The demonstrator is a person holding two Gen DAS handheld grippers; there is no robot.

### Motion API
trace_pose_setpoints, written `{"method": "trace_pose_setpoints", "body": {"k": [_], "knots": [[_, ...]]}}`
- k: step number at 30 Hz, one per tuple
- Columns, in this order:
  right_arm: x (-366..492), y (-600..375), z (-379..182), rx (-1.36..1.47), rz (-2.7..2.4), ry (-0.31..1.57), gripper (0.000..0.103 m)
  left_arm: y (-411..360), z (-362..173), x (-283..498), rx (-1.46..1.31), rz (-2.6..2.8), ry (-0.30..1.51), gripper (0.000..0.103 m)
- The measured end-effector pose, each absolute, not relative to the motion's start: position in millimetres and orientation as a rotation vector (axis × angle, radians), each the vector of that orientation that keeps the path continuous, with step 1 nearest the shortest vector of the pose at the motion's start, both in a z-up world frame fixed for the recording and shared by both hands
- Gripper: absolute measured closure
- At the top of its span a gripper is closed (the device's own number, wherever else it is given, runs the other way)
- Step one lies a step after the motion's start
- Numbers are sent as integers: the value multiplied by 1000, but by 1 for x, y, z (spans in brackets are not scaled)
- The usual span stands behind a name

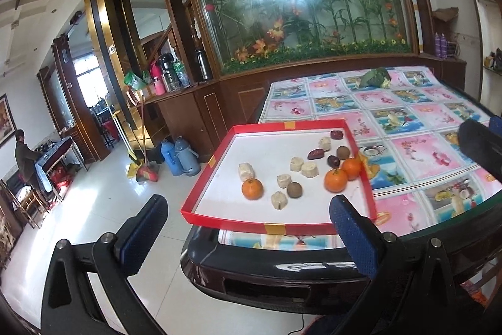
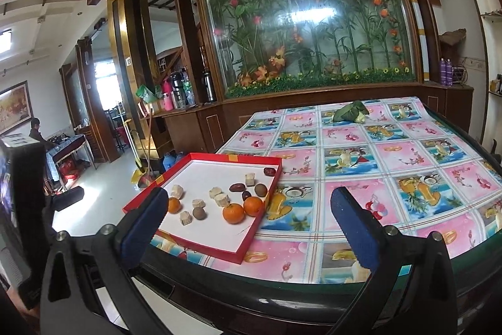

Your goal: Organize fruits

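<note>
A shallow red-rimmed tray [image 1: 219, 159] [image 2: 263, 211] with a white floor sits on the table's near left corner, overhanging the edge. In it lie three oranges [image 1: 252, 188] [image 2: 233, 213], two brown round fruits [image 1: 294, 189] [image 2: 199, 213], three dark red dates [image 1: 315, 154] [image 2: 237, 187] and several pale beige chunks [image 1: 245, 171] [image 2: 223, 198]. My left gripper [image 1: 251, 215] hangs open before the tray's near edge, holding nothing. My right gripper [image 2: 248, 209] stands open over the table's front edge, right of the tray, also holding nothing.
The table [image 1: 417, 153] [image 2: 392, 153] carries a pink and blue patterned cloth, with a green leafy bundle [image 1: 375, 77] [image 2: 349, 112] at its far side. Blue thermos flasks [image 1: 180, 156] and a broom [image 1: 142, 159] stand on the tiled floor at left. A person [image 1: 26, 159] stands far left.
</note>
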State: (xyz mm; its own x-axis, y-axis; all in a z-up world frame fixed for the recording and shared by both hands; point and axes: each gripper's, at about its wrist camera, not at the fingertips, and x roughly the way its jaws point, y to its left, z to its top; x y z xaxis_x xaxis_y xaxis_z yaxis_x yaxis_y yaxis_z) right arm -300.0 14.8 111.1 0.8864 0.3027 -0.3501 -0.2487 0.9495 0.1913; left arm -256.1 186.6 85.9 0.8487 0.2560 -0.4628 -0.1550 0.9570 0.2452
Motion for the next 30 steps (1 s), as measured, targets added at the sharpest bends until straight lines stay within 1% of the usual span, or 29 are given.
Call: {"method": "trace_pose_setpoints", "body": {"k": [8,15,30], "knots": [[-281,40,108,124,283,357,0,220,80,-223,199,211,549,0],[-257,55,104,187,275,433,0,241,81,-207,177,192,555,0],[-247,63,100,197,243,460,0,261,79,-190,140,188,592,0]]}}
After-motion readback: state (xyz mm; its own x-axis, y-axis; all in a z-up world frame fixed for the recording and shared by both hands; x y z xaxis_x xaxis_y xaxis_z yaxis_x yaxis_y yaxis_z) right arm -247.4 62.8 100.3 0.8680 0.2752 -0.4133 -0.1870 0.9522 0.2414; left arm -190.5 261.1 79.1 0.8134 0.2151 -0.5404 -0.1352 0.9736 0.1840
